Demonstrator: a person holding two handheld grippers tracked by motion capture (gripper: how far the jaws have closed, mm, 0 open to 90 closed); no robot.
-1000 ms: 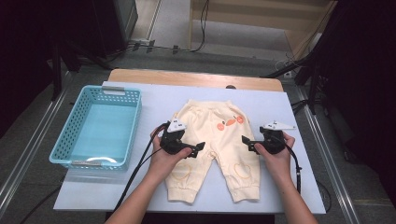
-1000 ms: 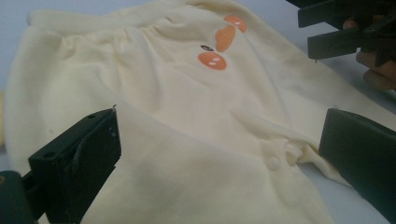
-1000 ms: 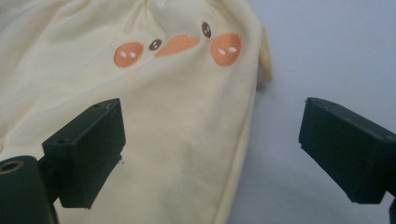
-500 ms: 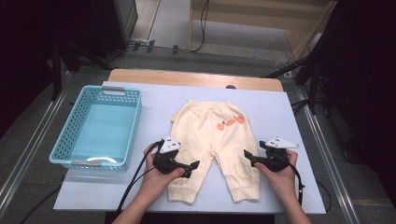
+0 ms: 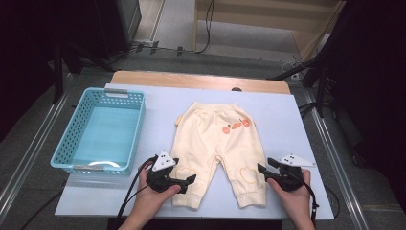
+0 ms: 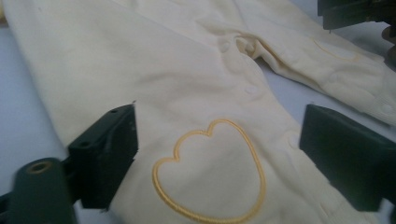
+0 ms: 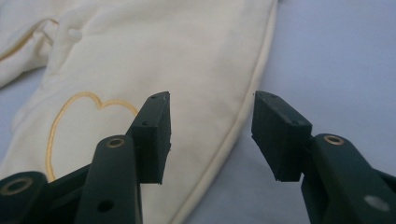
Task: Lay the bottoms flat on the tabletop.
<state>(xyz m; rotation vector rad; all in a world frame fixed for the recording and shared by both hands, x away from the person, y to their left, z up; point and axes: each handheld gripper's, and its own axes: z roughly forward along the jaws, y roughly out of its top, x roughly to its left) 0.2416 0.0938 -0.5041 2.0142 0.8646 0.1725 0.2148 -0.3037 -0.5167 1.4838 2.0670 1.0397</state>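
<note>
Cream baby trousers lie flat on the pale blue table, waist away from me, legs toward me. My left gripper sits at the outer side of the left leg near the cuff. In the left gripper view its jaws stand wide over the cloth, with an embroidered heart between them; they have just been closing a little. My right gripper is at the outer edge of the right leg. Its jaws have just been closing and straddle the leg's side seam without pressing on it.
A light blue plastic basket stands on the table's left side. A wooden strip runs along the far edge. Cables trail from both grippers toward the near edge. Dark floor and stands surround the table.
Both hands have come toward me along the trouser legs, from hip height down to near the cuffs. The right jaws are narrower than before.
</note>
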